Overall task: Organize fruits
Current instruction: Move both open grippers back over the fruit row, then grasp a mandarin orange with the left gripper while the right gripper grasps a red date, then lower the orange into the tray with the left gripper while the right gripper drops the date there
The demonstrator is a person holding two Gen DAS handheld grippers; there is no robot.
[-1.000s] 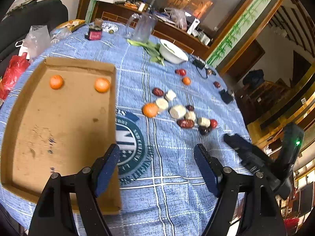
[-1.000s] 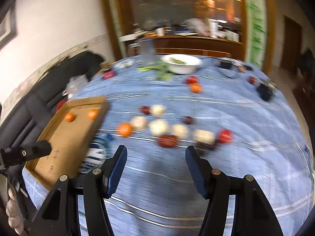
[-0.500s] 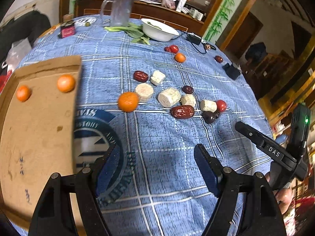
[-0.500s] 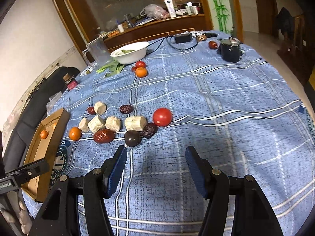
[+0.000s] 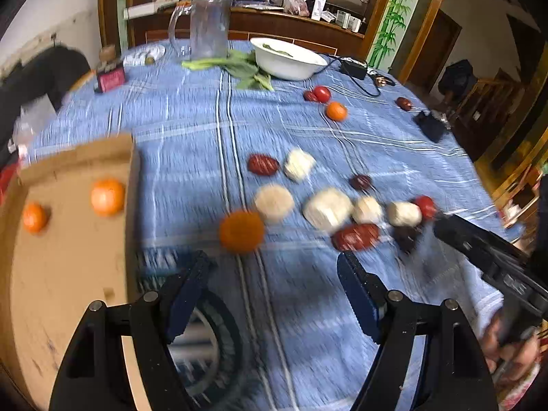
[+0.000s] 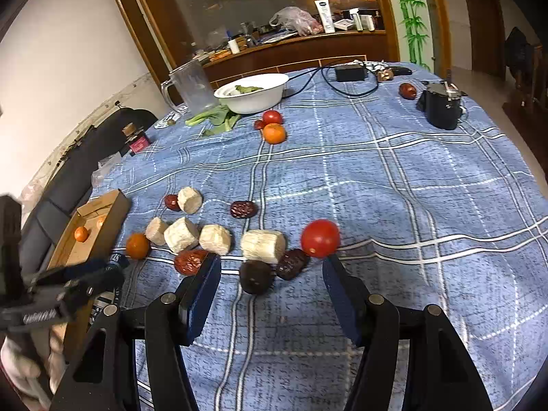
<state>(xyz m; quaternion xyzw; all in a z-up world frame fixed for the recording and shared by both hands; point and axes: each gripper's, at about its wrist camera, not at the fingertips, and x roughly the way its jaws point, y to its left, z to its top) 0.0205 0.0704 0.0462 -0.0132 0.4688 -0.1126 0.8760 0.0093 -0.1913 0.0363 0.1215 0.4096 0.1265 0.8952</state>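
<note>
A white bowl (image 6: 253,92), clear pitcher (image 6: 190,85), leafy greens (image 6: 214,118) and a black charger with cable (image 6: 349,72) crowd the table's far side. Mid-cloth lies a cluster of pale root chunks (image 6: 262,245), red dates (image 6: 188,260), a dark round fruit (image 6: 255,275) and a tomato (image 6: 320,238); one tangerine (image 5: 241,231) sits loose beside the cardboard tray (image 5: 68,274), which holds two more (image 5: 107,197). Bare blue tablecloth (image 6: 411,205) stretches to the right. The left gripper (image 5: 270,282) and right gripper (image 6: 270,284) hover, jaws spread, empty.

no readable text on tablecloth (image 6: 376,178) or elsewhere
</note>
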